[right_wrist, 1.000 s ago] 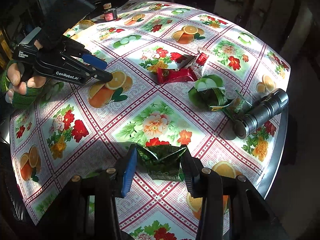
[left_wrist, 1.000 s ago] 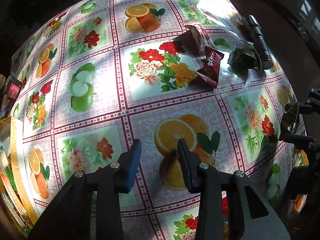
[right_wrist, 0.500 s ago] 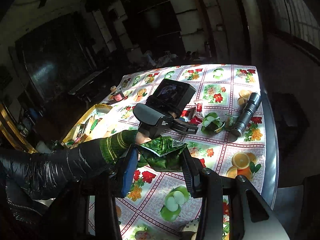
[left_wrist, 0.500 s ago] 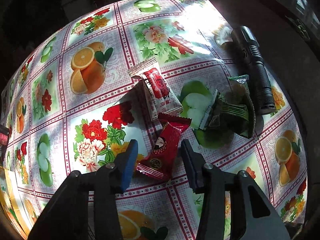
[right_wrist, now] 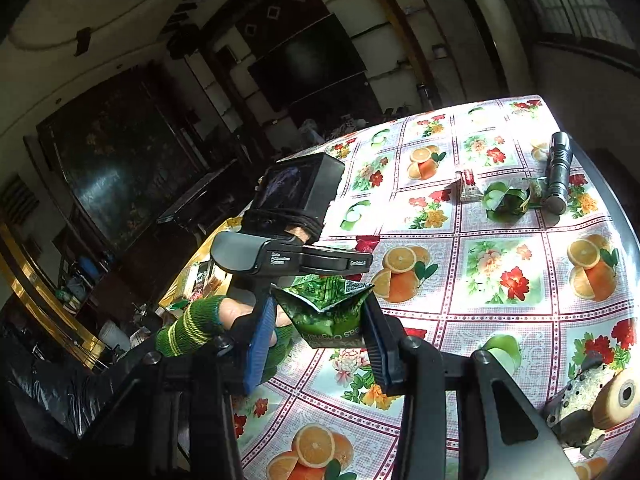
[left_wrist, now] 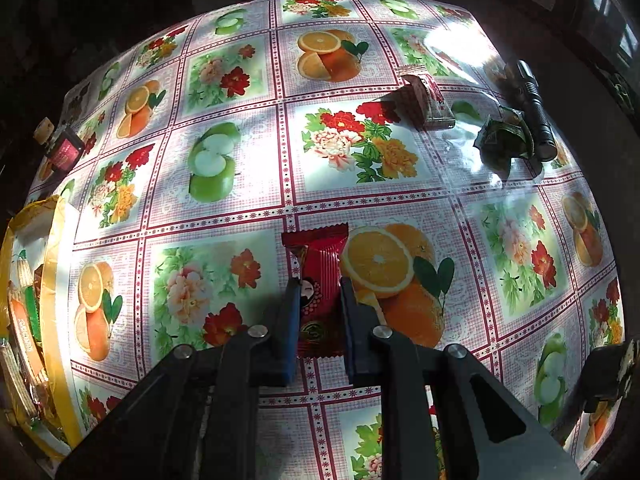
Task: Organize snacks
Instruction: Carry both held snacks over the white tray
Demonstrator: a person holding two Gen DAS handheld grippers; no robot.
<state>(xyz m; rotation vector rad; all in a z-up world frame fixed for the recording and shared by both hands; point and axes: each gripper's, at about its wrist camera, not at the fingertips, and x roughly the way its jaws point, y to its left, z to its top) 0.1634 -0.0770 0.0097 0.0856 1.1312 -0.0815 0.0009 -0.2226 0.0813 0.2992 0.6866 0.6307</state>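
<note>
My left gripper [left_wrist: 319, 286] is closing tight on a red snack packet [left_wrist: 320, 260], its pads pressing both long sides, over the floral tablecloth [left_wrist: 224, 208]. In the right wrist view that gripper [right_wrist: 362, 258] shows from the side, held by a hand in a green striped cuff [right_wrist: 192, 324]. The red packet's end [right_wrist: 366, 244] pokes out at its tip. My right gripper [right_wrist: 320, 308] is shut on a crumpled green packet [right_wrist: 328, 314], raised above the table. A red-and-white packet [left_wrist: 426, 98] and green packets [left_wrist: 504, 142] lie at the far right.
A black flashlight [left_wrist: 534, 114] lies beside the green packets near the table's right edge. A yellow box [left_wrist: 52, 320] holding several snacks stands at the left edge. A small dark bottle [left_wrist: 60, 146] is at far left. A speckled object with a wooden end [right_wrist: 600, 400] sits near the front.
My left gripper moved over the red packet, shut on it and carried it left, away from the other snacks. My right gripper rose and turned with the green packet.
</note>
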